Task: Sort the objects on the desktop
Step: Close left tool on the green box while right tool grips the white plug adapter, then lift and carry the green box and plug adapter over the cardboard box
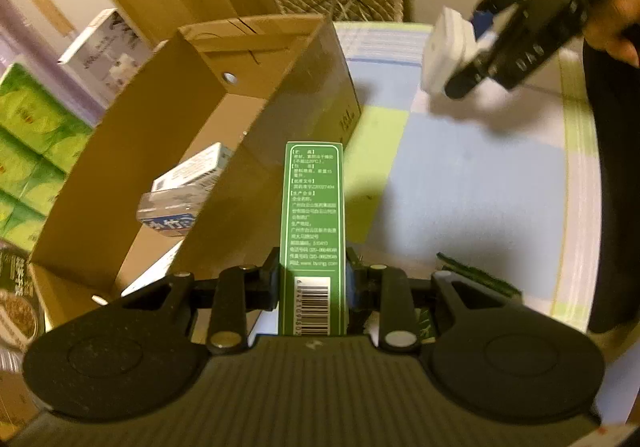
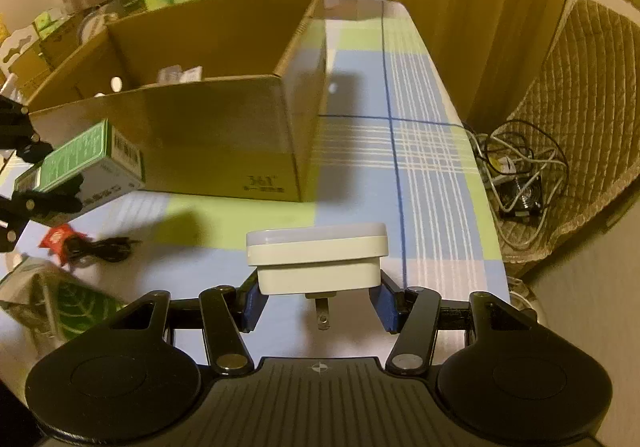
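**pix_nerd:** Left wrist view first: the left hand-held gripper (image 1: 310, 281) is clenched on a tall green box (image 1: 313, 231), pads squeezing its lower end by the barcode, the box sticking up and away from the camera. Right behind it is the open carton (image 1: 256, 151) on the desk (image 1: 480, 175), and a small white-and-blue pack (image 1: 182, 193) sits inside the carton, tilted. A dark green strip thing (image 1: 476, 273) lies on the desk just right of the fingers, too blurry to name.

**deskbot77:** And the other one?

**pix_nerd:** Up in the right corner of that same view, the right hand-held gripper (image 1: 476, 47) has a white plug adapter (image 1: 446, 51) in its grip, held clear above the checked cloth, with its shadow on the cloth below. A person's hand (image 1: 612, 27) is on the handle.

**deskbot77:** Does the right wrist view agree?

**pix_nerd:** Yep. Blue pads (image 2: 256, 305) press on both sides of the adapter (image 2: 318, 259), a metal prong pointing back at the camera. It hangs over the desk (image 2: 432, 183), in front of the carton (image 2: 208, 135) and well apart from it. At the left edge the left gripper (image 2: 30, 171) holds the green box (image 2: 80, 159) just beside the carton's front wall. Below that, a black cable (image 2: 106, 249) and a red wrapper (image 2: 60, 241) lie touching on the desk, plus a leaf-print bag (image 2: 68, 303) near the corner.
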A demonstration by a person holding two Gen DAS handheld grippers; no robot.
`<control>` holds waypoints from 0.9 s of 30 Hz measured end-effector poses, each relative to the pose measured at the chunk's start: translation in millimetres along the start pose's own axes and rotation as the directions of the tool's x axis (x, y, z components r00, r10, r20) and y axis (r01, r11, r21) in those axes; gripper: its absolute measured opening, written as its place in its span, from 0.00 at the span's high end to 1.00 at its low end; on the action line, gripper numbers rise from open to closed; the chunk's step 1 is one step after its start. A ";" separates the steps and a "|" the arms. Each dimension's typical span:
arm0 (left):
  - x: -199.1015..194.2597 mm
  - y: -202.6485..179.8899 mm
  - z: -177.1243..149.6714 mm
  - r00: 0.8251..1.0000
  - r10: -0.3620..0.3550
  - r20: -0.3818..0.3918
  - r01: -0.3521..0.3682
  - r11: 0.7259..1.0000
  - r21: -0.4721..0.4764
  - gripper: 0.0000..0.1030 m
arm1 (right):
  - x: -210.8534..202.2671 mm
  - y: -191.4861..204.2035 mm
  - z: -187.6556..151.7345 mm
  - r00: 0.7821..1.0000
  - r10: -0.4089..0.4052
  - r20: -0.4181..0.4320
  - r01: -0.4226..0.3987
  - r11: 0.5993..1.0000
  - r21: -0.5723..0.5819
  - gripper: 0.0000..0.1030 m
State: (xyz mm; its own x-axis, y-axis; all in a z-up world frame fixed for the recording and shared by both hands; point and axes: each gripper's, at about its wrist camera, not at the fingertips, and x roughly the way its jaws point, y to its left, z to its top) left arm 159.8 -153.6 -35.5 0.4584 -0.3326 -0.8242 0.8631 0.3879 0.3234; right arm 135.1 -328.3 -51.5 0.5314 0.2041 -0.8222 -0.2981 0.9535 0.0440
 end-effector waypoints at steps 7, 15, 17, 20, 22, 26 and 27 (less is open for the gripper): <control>-35.7 0.1 -6.0 0.998 0.054 0.034 -0.051 0.993 -0.102 0.75 | -30.2 19.8 2.3 0.999 0.013 0.052 -0.012 1.000 -0.027 0.49; -74.5 15.0 -18.5 0.990 0.124 0.062 -0.103 0.959 -0.263 0.75 | -64.9 42.5 16.6 0.992 0.031 0.123 -0.022 0.997 -0.079 0.49; -83.5 20.5 -22.0 0.988 0.140 0.068 -0.113 0.947 -0.302 0.75 | -71.6 48.3 20.2 0.990 0.037 0.138 -0.025 0.995 -0.092 0.49; -94.5 30.3 -26.3 0.984 0.163 0.077 -0.126 0.927 -0.353 0.75 | -79.3 56.8 25.6 0.987 0.048 0.156 -0.031 0.994 -0.108 0.49; -101.7 35.1 -29.0 0.980 0.184 0.079 -0.142 0.918 -0.370 0.75 | -82.7 61.7 28.3 0.984 0.058 0.166 -0.039 0.993 -0.115 0.49; -111.6 43.9 -32.6 0.975 0.210 0.075 -0.164 0.902 -0.398 0.75 | -86.1 71.4 34.6 0.981 0.075 0.182 -0.051 0.990 -0.129 0.49; -113.4 45.4 -33.4 0.974 0.215 0.074 -0.168 0.899 -0.403 0.75 | -86.0 72.8 36.6 0.980 0.079 0.184 -0.055 0.990 -0.130 0.49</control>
State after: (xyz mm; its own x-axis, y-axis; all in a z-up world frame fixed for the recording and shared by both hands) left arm 139.9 -69.5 57.1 0.6479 -0.3037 -0.6985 0.6135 0.7516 0.2422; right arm 96.8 -268.3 43.2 0.6430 0.3156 -0.6978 -0.4274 0.9040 0.0150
